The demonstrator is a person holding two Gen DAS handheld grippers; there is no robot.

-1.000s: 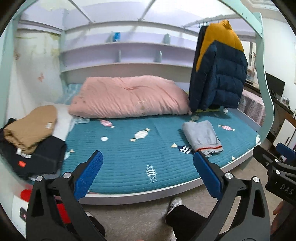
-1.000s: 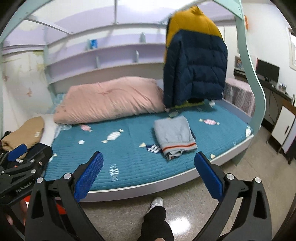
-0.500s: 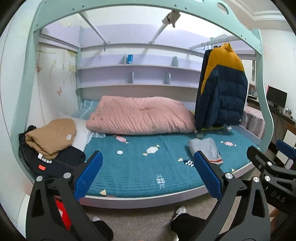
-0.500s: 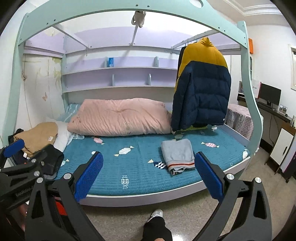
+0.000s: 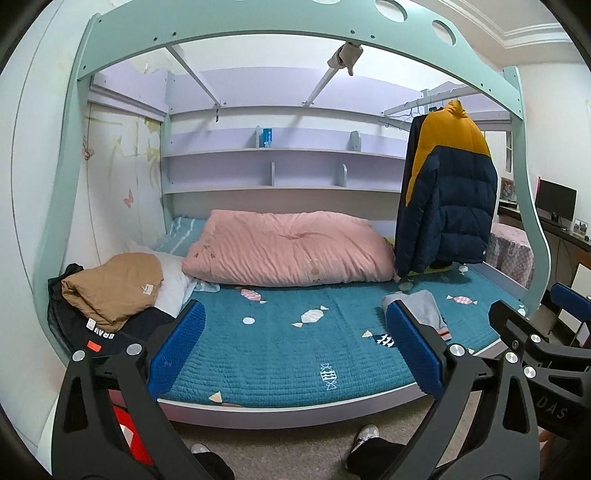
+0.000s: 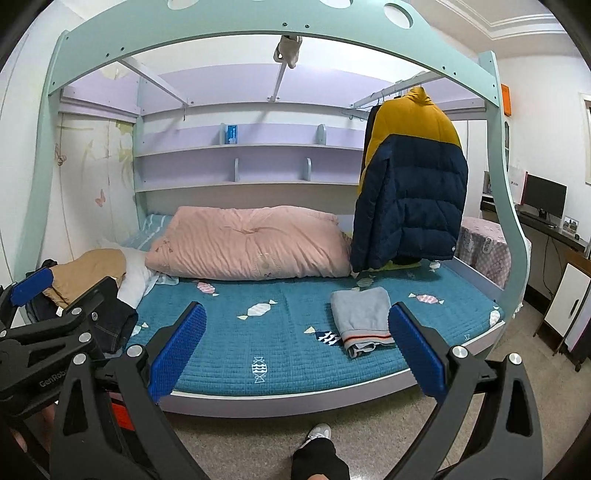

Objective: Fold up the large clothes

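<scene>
A folded grey garment (image 6: 360, 317) with a red stripe lies on the teal mattress (image 6: 258, 343) toward the right; in the left wrist view the folded grey garment (image 5: 424, 310) is partly behind a finger. A tan garment (image 5: 114, 286) tops a pile of dark clothes (image 5: 103, 332) at the bed's left end. A yellow and navy puffer jacket (image 6: 410, 184) hangs from a rail at the right. My left gripper (image 5: 291, 350) and right gripper (image 6: 295, 350) are both open, empty, held well back from the bed over the floor.
A pink duvet (image 5: 291, 247) lies along the back of the bed under wall shelves (image 5: 280, 155). The mint bed frame (image 6: 277, 22) arches overhead. A desk with a monitor (image 6: 545, 195) stands at the right. The person's shoes (image 5: 364, 434) show on the floor below.
Both grippers have pulled back and up from the bed, so the whole frame arch now shows. The jaws stayed open and the clothes did not move.
</scene>
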